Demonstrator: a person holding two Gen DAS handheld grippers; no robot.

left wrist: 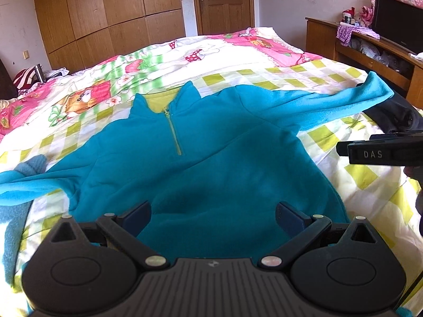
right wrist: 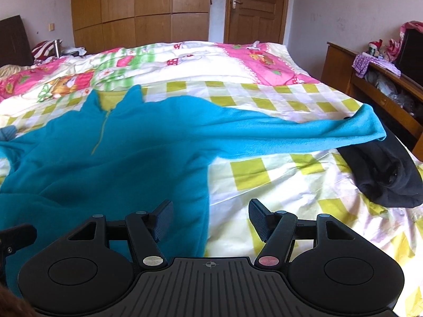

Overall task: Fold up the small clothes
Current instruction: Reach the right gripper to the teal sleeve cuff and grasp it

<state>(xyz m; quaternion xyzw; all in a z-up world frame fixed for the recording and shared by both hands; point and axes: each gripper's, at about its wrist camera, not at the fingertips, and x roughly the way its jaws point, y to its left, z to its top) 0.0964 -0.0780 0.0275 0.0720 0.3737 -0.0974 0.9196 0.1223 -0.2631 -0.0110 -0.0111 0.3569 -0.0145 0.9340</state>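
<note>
The soft, light teal fleece pullover [left wrist: 211,158] on the bed [right wrist: 290,185] seems easy to pinch at its right sleeve cuff [right wrist: 370,126], while the left tool [left wrist: 213,216] and the right tool [right wrist: 210,219] both stand apart, empty.

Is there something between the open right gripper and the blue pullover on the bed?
Nothing visible. The right gripper is open just above the blue pullover's side edge, and only the checked sheet lies beside it.

You're in a home bedroom, big bed [right wrist: 264,142] with cartoon quilt [right wrist: 185,60], wooden wardrobe [right wrist: 137,8], panelled door [right wrist: 256,8], cluttered TV cabinet [right wrist: 380,87]
</note>
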